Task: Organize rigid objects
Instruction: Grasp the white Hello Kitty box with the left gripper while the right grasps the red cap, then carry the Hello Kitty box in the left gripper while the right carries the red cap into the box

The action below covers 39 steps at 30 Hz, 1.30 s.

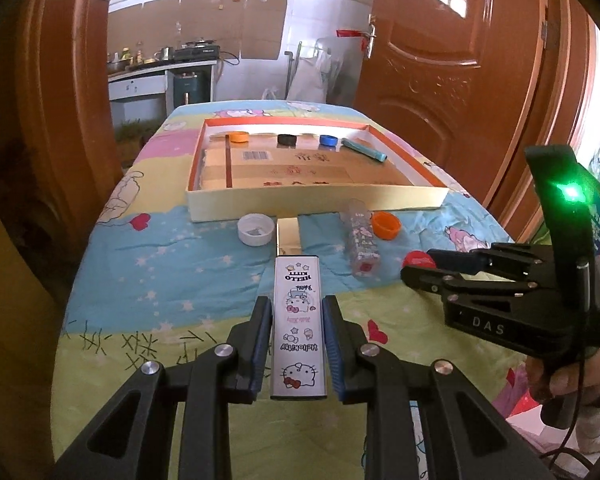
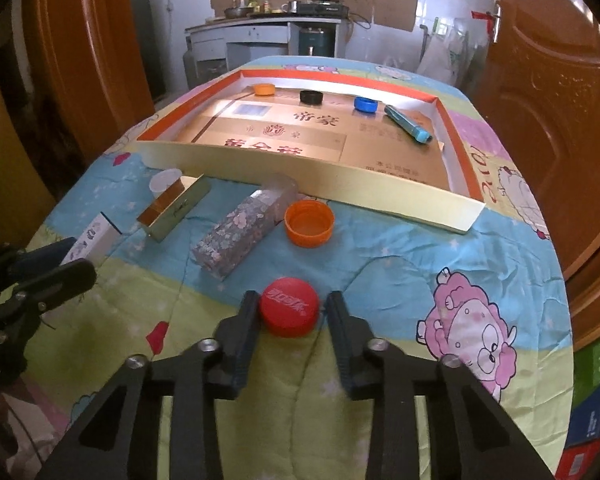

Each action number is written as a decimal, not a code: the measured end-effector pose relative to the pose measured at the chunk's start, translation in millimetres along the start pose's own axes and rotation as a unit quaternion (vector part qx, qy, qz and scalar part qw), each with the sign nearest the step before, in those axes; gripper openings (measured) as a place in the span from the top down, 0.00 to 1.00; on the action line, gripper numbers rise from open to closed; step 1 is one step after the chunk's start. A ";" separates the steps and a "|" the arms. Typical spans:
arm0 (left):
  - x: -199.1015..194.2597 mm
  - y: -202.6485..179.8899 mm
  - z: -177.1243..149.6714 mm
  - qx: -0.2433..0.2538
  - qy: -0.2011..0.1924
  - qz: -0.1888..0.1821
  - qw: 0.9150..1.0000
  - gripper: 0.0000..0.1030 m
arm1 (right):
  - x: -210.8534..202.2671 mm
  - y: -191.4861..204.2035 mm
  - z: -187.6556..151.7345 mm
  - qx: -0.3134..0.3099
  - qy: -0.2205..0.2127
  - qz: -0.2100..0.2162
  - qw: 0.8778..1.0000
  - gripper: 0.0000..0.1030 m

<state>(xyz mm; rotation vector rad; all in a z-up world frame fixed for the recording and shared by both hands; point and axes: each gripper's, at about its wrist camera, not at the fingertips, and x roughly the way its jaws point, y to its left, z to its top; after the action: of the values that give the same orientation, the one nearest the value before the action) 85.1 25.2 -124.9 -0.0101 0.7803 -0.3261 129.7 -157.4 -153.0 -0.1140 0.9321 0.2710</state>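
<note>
Left tool (image 1: 297,332) angled down, gripping tin (image 1: 298,320)

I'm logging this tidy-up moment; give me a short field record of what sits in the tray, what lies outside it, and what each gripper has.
tray: orange cap, black cap, blue cap in a row along the far wall; teal marker beside them
outside tray: white cap, orange lid, clear patterned box
left gripper: shut on white cartoon case
right gripper: astride red cap, a small gap on one side
</note>
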 end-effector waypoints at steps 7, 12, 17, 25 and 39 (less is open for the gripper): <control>-5.4 2.8 2.4 -0.003 -0.007 -0.005 1.000 0.74 | -7.4 -3.4 -0.7 0.014 -0.001 0.007 1.000 0.70; -10.7 2.1 10.0 -0.004 -0.017 -0.006 1.000 0.74 | -21.4 -2.5 5.3 0.020 -0.018 0.010 1.000 0.70; -13.4 3.0 25.9 -0.010 -0.025 -0.007 1.000 0.74 | -35.6 -2.7 17.4 0.020 -0.039 0.009 0.999 0.70; -15.3 5.4 64.3 -0.003 -0.051 0.004 0.999 0.74 | -51.7 -9.4 50.4 0.019 -0.080 0.009 0.997 0.70; 5.6 13.0 119.8 -0.019 -0.059 0.021 0.998 0.74 | -56.9 -22.2 101.1 0.015 -0.120 0.021 0.993 0.70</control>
<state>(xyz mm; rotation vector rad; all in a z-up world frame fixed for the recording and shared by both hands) 175.3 22.6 -45.0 -0.0476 0.6693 -0.2694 182.2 -167.5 -47.6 -0.0338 0.7005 0.3019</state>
